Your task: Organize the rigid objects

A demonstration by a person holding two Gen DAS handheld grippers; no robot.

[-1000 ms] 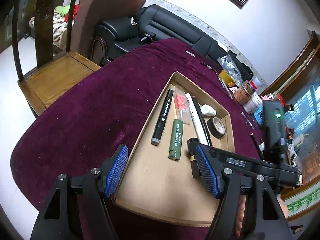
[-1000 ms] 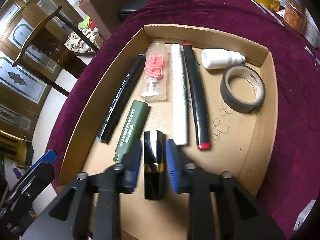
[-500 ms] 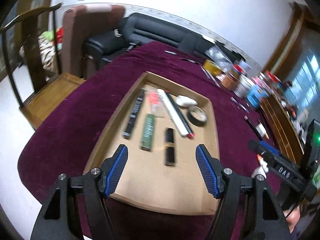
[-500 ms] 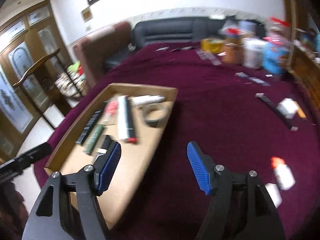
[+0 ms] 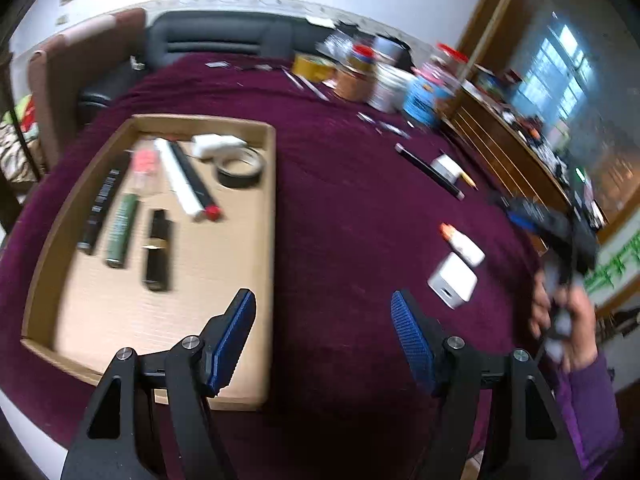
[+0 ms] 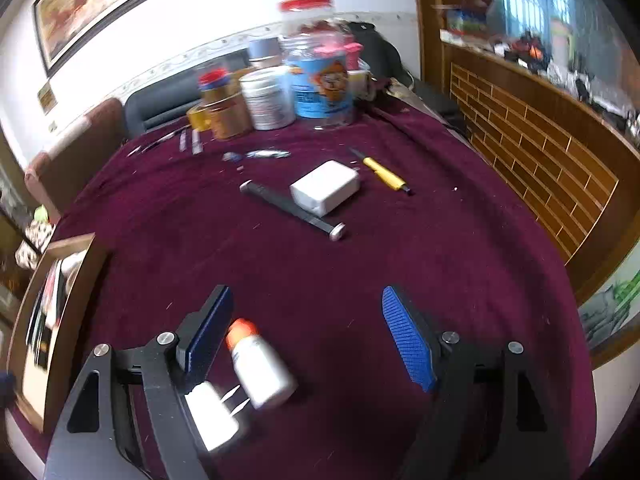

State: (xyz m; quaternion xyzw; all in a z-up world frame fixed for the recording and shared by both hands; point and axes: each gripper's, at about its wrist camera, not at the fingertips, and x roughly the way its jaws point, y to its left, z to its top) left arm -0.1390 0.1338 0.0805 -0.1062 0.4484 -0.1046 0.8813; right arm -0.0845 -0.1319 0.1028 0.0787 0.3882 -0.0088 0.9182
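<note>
The cardboard tray (image 5: pixel 272 200) lies at the left on the purple cloth. It holds markers, a green stick (image 5: pixel 122 230), a black tube (image 5: pixel 157 250), a tape roll (image 5: pixel 241 168) and a white bottle. My left gripper (image 5: pixel 324 312) stands open and empty over the tray's right edge. My right gripper (image 6: pixel 306 308) hangs over the cloth with its jaws opening. Below it, close to the left finger, lies a small white bottle with an orange cap (image 6: pixel 260 368), untouched by the pads. A white plug adapter (image 6: pixel 212 416) lies under that finger.
A white block (image 6: pixel 326 186), a black pen (image 6: pixel 292 208) and a yellow pen (image 6: pixel 386 176) lie farther off on the cloth. Jars and tins (image 6: pixel 320 76) stand at the back edge. A wooden cabinet (image 6: pixel 540 152) runs along the right. A purple sleeve (image 5: pixel 588 412) shows at the right.
My right gripper let go of the black tube in the tray, opened and swung right over the cloth to the small bottle. My left gripper also swung right, still open.
</note>
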